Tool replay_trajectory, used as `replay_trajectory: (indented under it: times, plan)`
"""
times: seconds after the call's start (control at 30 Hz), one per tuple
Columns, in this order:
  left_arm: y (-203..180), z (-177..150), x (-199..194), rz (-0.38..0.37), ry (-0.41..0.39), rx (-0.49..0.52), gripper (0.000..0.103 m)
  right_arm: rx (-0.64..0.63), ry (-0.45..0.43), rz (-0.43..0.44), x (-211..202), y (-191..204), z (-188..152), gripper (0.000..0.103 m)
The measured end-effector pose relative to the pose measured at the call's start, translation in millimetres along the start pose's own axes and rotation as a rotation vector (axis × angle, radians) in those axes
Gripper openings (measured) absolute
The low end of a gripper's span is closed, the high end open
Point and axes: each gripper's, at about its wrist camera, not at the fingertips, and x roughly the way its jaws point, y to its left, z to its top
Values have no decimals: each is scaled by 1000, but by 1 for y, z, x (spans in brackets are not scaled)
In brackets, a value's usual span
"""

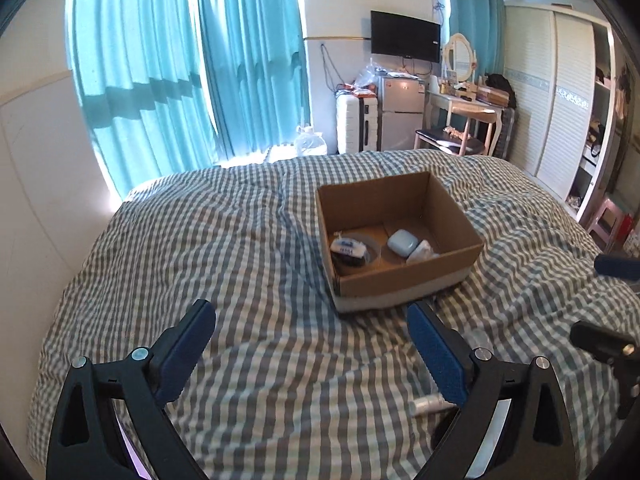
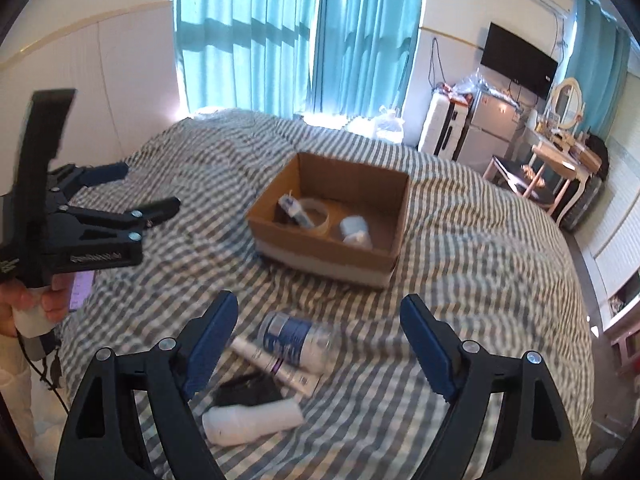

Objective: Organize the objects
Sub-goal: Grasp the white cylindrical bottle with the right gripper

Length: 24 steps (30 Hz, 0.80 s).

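Note:
An open cardboard box (image 1: 404,282) (image 2: 320,266) stands on the checked bed. Inside it are a tape roll (image 2: 316,216) with a small labelled item, a pale earbud case (image 1: 402,242) and a white packet (image 1: 422,252). My left gripper (image 1: 309,306) (image 2: 148,186) is open and empty, hanging over bare bedding to the near left of the box. My right gripper (image 2: 318,299) (image 1: 586,298) is open too, with nothing between its pads. Beneath it lie a clear bottle with a blue label (image 2: 296,338), a white tube (image 2: 276,368) (image 1: 430,404), a black item (image 2: 248,394) and a white bottle (image 2: 248,422).
A hand (image 2: 32,300) holds the left gripper's handle at the left edge. Teal curtains (image 1: 180,60) hang behind the bed. Beyond the foot stand a suitcase (image 1: 356,120), a small fridge (image 1: 400,112), a dressing table (image 1: 468,104) and a wardrobe (image 1: 560,92).

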Motion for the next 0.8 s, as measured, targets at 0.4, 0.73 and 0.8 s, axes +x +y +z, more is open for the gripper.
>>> replay_trajectory:
  times: [0.4, 0.73, 0.8]
  plan:
    - [-30, -94, 2, 47, 68, 34, 99, 59, 191, 1, 46, 29, -96, 83]
    - [-32, -128, 11, 83, 121, 66, 99, 116, 257, 57, 71, 53, -115, 84]
    - [-27, -129, 12, 94, 119, 58, 99, 131, 281, 98, 82, 57, -118, 84]
